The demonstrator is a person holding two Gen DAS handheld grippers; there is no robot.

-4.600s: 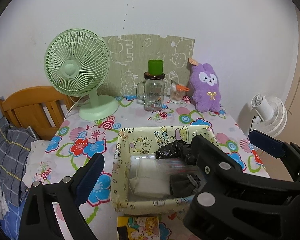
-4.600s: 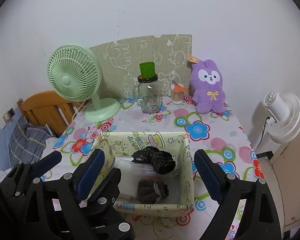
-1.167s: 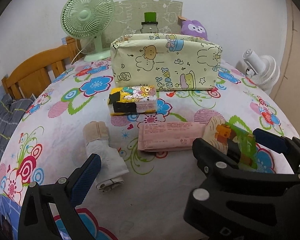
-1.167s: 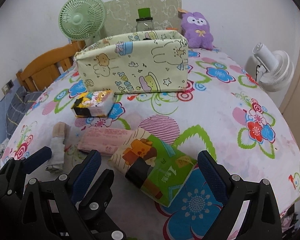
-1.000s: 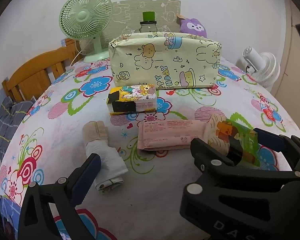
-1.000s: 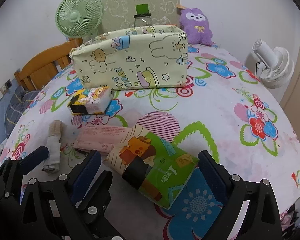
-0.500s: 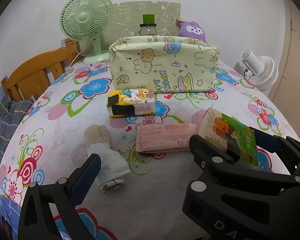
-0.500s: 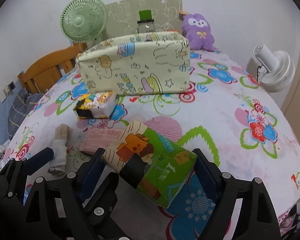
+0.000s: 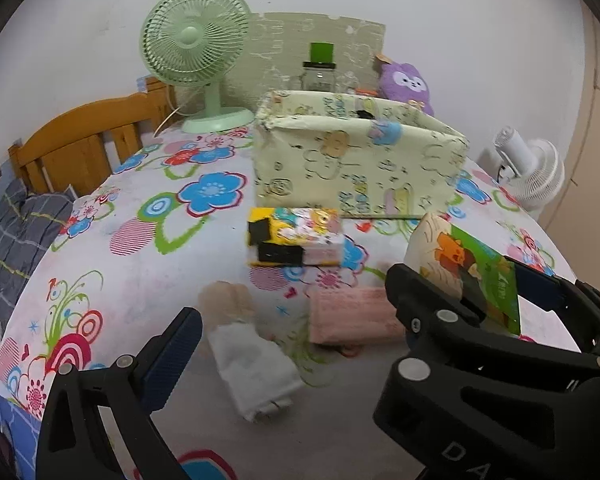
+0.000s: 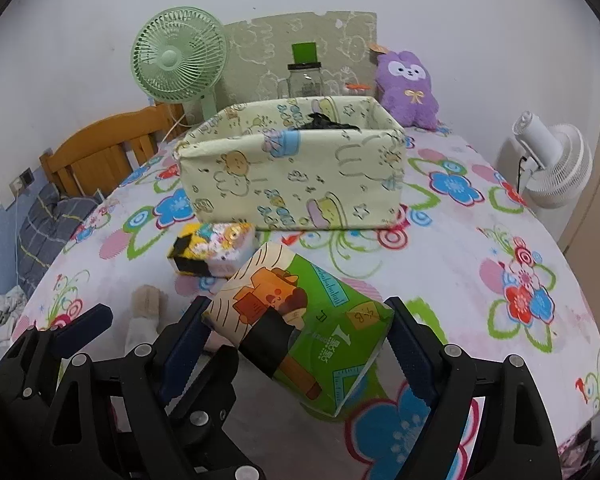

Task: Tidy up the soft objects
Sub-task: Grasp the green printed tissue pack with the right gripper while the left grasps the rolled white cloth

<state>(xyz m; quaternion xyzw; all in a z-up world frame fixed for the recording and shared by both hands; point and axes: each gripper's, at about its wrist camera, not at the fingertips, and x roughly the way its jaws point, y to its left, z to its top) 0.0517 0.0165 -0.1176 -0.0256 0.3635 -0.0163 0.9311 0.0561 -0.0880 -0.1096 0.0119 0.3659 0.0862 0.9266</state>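
The right gripper point(image 10: 296, 344) is clenched on the green tissue pack point(image 10: 300, 328), its two blue-padded fingers point(image 10: 410, 352) pressing the pack's two sides. A second ago that pack lay flat on the flowered tablecloth point(image 10: 460, 248) with the jaws wide apart around it; half a second ago the pads had closed on it, and now it is lifted clear of the cloth and tilted, its printed end raised toward the fabric bin point(image 10: 296, 176). In the left wrist view the pack point(image 9: 472, 276) shows held in the air above the pink packet point(image 9: 352, 316), which it partly covered before.

The left gripper point(image 9: 288, 340) is released, its fingers spread wide with nothing between them, low over the near edge of the table. Ahead of it, on the near side of the bin point(image 9: 356, 164), lies the rolled white and beige sock point(image 9: 248, 352), blurred; the pink packet is just beside it. Nearer the bin sits the yellow tissue pack point(image 9: 296, 236), close to the bin's front wall and unmoved.

Something dark point(image 10: 324, 122) shows over the bin's rim. Behind the bin stand the green fan point(image 10: 178, 60), a glass jar point(image 10: 304, 76) with a green top, and the purple plush point(image 10: 408, 88) against the wall. A white fan point(image 10: 556, 168) stands off the table, right of the bin.
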